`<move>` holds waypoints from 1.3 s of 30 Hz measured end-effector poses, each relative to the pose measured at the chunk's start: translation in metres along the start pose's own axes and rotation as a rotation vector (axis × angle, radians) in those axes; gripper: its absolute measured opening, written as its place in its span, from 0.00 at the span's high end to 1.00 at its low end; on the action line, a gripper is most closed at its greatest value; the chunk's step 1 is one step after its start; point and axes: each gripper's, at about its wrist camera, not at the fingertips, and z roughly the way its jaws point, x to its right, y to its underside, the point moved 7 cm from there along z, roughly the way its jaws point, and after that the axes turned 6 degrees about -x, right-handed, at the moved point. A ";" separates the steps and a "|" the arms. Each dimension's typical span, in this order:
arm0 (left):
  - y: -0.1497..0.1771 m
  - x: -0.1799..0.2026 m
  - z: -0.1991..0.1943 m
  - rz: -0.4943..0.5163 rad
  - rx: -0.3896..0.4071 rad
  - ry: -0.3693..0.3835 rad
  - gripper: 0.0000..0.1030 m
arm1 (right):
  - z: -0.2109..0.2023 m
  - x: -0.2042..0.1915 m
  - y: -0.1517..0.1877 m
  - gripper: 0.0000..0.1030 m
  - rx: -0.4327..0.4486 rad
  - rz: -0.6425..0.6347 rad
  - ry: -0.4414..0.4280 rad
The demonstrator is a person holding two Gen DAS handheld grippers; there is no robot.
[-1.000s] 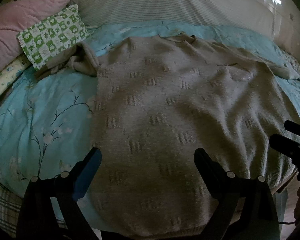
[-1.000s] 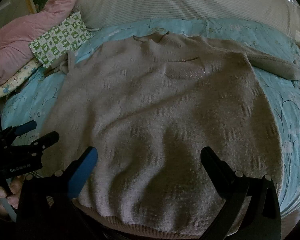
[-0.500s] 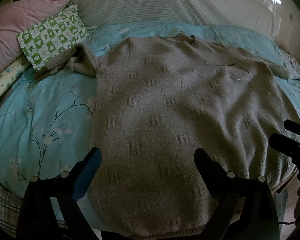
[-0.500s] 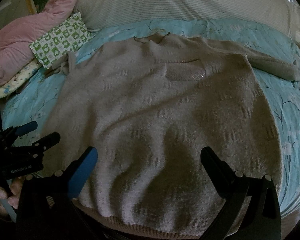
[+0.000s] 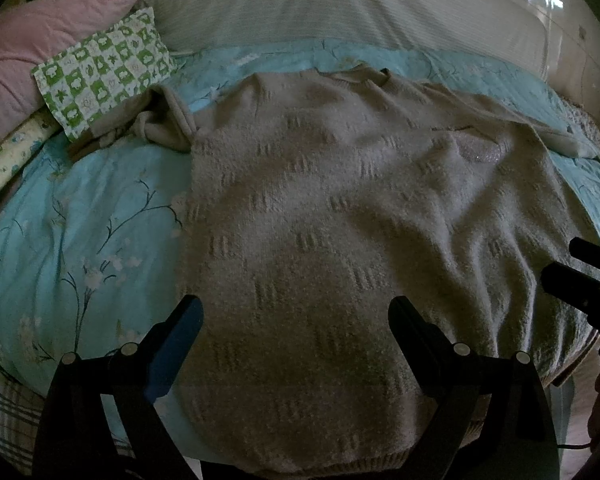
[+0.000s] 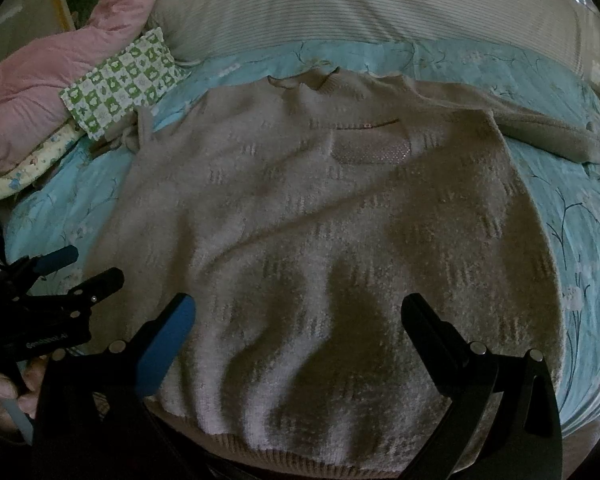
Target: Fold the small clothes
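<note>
A beige knitted sweater [image 5: 340, 216] [image 6: 320, 216] lies spread flat, front up, on a light blue floral bedsheet [image 5: 84, 216], its hem toward me. A small shiny chest pocket [image 6: 370, 148] shows near the collar. The left sleeve [image 5: 160, 124] is bunched up beside the shoulder; the right sleeve [image 6: 548, 128] stretches out sideways. My left gripper [image 5: 296, 316] hovers open over the lower hem with nothing between its fingers. My right gripper [image 6: 296, 314] is open too, above the hem's right part. Each gripper appears at the edge of the other's view: the right gripper [image 5: 580, 272], the left gripper [image 6: 72, 276].
A green-and-white checked pillow [image 5: 100, 72] and a pink quilt [image 5: 16, 52] lie at the far left. A striped grey cover [image 5: 340, 4] spans the far side of the bed. A hand [image 6: 0, 392] holds the left gripper's handle. Bare sheet flanks the sweater on both sides.
Almost nothing has changed. Both grippers stay open in the same place over the hem, with only a slight drift of the views.
</note>
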 end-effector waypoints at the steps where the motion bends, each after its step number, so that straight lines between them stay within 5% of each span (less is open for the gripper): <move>1: 0.000 0.000 0.000 0.000 -0.002 0.000 0.08 | -0.001 0.000 -0.001 0.01 0.016 0.005 -0.011; 12: -0.007 -0.004 0.012 0.001 -0.041 -0.007 0.08 | -0.002 0.027 -0.002 0.00 -0.050 0.013 0.092; 26: -0.034 0.004 0.026 0.007 -0.045 0.027 0.08 | -0.022 0.096 -0.020 0.00 0.062 0.170 0.110; 33: -0.062 0.010 0.034 0.008 -0.029 0.056 0.08 | -0.035 0.164 -0.028 0.01 0.087 0.308 0.132; 39: -0.087 0.011 0.041 0.030 -0.004 0.047 0.08 | -0.068 0.264 -0.052 0.01 0.151 0.452 0.226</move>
